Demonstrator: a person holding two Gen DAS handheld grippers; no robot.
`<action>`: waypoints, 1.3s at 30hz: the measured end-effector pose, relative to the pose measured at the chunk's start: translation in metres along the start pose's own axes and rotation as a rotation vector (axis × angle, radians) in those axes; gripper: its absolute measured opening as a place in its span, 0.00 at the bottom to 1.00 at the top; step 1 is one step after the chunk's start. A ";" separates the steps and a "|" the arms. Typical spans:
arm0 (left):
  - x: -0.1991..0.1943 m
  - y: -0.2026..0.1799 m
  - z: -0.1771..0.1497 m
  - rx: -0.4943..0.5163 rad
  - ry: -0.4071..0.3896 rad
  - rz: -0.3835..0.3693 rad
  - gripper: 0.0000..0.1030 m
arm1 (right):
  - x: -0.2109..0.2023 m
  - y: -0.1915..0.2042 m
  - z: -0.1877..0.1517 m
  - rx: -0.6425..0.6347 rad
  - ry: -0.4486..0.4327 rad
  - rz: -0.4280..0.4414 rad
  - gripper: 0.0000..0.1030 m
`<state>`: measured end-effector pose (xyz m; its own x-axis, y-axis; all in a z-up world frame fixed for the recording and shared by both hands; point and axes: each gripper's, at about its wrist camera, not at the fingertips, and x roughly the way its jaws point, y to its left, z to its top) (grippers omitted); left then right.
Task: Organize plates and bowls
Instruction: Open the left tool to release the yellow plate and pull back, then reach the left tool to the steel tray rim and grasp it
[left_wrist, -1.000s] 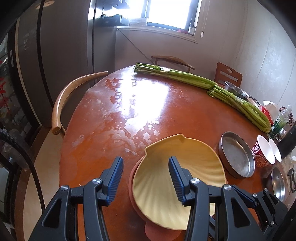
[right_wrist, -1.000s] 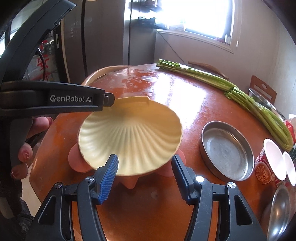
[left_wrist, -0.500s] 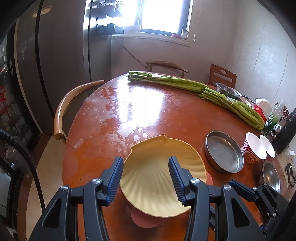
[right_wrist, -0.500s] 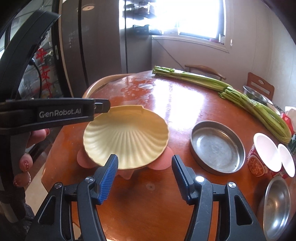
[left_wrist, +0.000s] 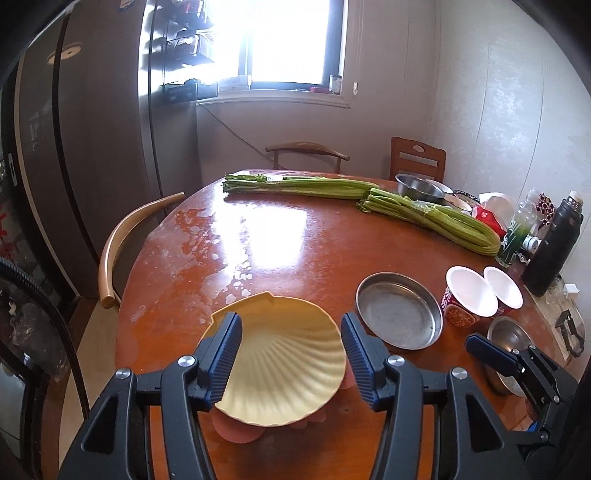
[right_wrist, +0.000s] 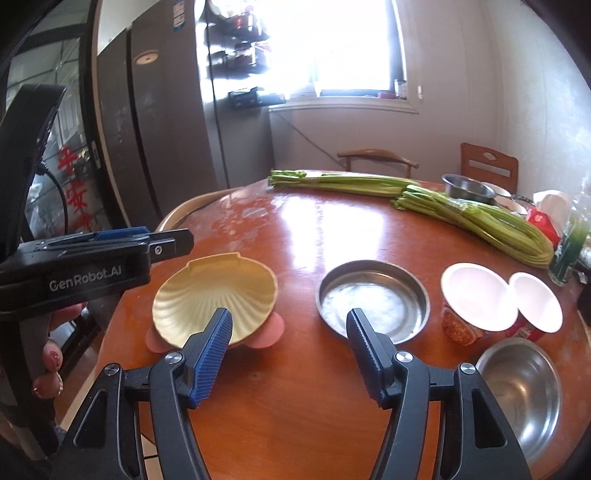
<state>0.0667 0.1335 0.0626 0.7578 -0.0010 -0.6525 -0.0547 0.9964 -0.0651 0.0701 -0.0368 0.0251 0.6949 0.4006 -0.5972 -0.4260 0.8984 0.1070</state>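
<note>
Yellow shell plate (left_wrist: 284, 365) atop pink plate (right_wrist: 271, 332) — I see left gripper (left_wrist: 291, 360) and right gripper (right_wrist: 290, 349) spread wide, empty.

probably home kitchen: fridge (left_wrist: 92, 155), dining table (left_wrist: 295, 236)

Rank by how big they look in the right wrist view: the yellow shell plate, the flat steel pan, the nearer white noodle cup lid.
1. yellow shell plate, though it's close
2. flat steel pan
3. noodle cup lid

Left tool (left_wrist: 291, 358), right tool (right_wrist: 290, 354): agape
</note>
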 end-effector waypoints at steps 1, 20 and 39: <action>0.000 -0.005 0.001 0.008 0.000 -0.003 0.54 | -0.001 -0.004 0.000 0.010 -0.002 -0.004 0.65; 0.046 -0.070 0.001 0.101 0.084 -0.053 0.57 | 0.009 -0.070 -0.014 0.200 0.051 -0.089 0.68; 0.146 -0.089 0.026 0.153 0.240 -0.064 0.57 | 0.075 -0.089 -0.002 0.197 0.203 -0.175 0.68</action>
<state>0.1994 0.0471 -0.0070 0.5803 -0.0665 -0.8117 0.1005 0.9949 -0.0096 0.1589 -0.0868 -0.0307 0.6098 0.2107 -0.7640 -0.1763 0.9759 0.1284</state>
